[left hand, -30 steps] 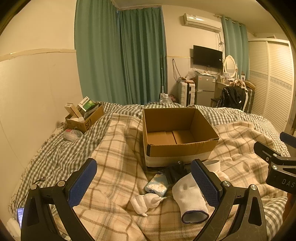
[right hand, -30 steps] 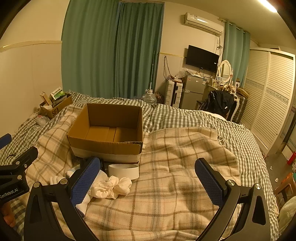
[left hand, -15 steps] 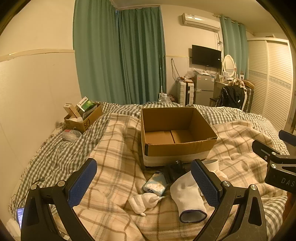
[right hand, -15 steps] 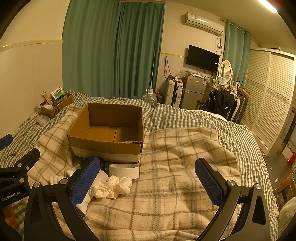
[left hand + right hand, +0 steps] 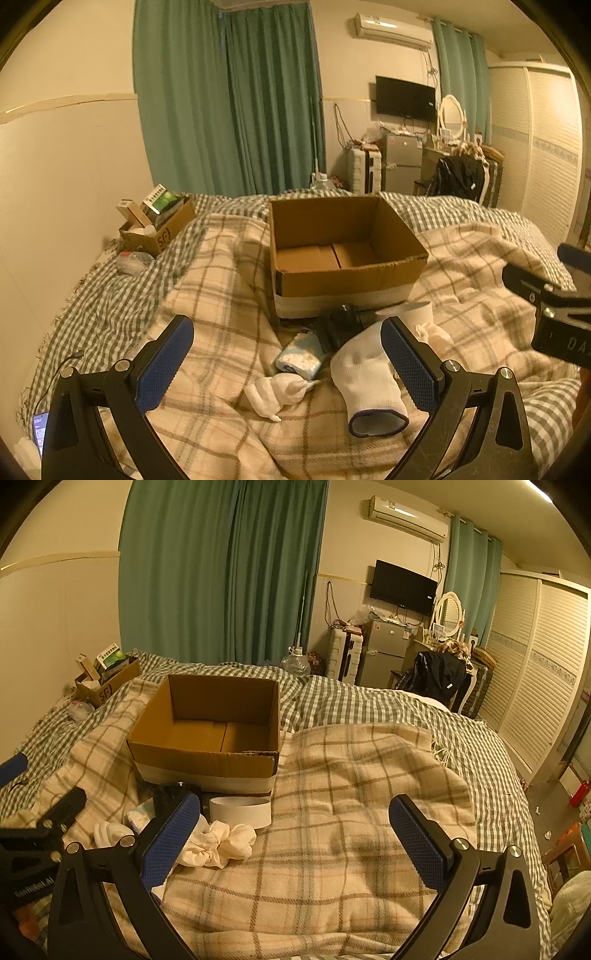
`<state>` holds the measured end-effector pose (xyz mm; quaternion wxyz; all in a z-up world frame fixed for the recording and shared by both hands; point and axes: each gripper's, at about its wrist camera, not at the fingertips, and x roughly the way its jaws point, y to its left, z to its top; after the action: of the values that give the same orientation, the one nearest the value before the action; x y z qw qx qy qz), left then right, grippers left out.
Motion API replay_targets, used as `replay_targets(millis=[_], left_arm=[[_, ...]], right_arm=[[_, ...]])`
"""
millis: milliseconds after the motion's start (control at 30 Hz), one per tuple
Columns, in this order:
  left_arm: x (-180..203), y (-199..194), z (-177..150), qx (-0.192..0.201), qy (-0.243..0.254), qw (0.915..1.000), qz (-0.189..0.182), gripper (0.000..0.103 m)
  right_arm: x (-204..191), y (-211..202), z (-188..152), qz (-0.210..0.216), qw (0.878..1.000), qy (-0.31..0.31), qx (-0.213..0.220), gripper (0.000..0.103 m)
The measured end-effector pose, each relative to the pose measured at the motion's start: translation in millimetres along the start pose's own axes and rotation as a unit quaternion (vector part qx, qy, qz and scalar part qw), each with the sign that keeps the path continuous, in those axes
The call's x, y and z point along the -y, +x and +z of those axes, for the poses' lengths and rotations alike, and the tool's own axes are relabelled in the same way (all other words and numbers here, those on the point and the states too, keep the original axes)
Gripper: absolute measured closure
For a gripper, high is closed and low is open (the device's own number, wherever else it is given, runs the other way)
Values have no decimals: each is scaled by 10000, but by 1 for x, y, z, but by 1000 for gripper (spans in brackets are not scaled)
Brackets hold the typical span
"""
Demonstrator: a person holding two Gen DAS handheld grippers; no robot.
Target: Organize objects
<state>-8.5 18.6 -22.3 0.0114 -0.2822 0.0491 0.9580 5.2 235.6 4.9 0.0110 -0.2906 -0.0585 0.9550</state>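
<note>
A dark item (image 5: 341,325) at my 12 o'clock is indistinct; white sock (image 5: 369,384) lies limp; both tools (image 5: 286,365) (image 5: 295,843) spread.

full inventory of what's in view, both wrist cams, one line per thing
cardboard box: 1, brown with white band, open and empty, mid-bed
white sock: 1, white with dark cuff, flat, nearest the left gripper
balled sock: 1, white, left of the flat sock
crumpled cloth: 1, white, in front of the tape roll
tape roll: 1, white, by the box front
tissue pack: 1, pale blue, in front of the box
dark object: 1, black, against the box front, unclear what
small carton: 1, brown, filled, by the wall
plaid blanket: 1, beige, over the bed
left hand-held gripper: 1, black, blue pads, open
right hand-held gripper: 1, black, blue pads, open
</note>
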Motion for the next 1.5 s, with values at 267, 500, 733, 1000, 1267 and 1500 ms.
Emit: replay_targets(millis=[267,500,733,1000,1267,1500], left_arm=[[31,42,-23,-820,377,9955,-291,0],[46,82,-51,-1621,450,9804,-1029,17],[42,80,-53,-1645,324,9754,-1432,66],[21,40,-21,-1007,336,9902,-910,68],[-11,51,-14,-1029,189,9943,-217,68],[-23,64,-25,-1329,-8,9906,-337,68]], right_arm=[[8,20,-7,-36,9995,119,-286,0],[8,38,-14,26,9982,186,-562,0],[-2,40,-17,374,9983,60,-447,0],[-14,45,-17,469,9975,-63,-520,0],[-50,78,-24,805,9896,-463,-1103,5],[-65,104,-38,1031,9792,-646,-1623,33]])
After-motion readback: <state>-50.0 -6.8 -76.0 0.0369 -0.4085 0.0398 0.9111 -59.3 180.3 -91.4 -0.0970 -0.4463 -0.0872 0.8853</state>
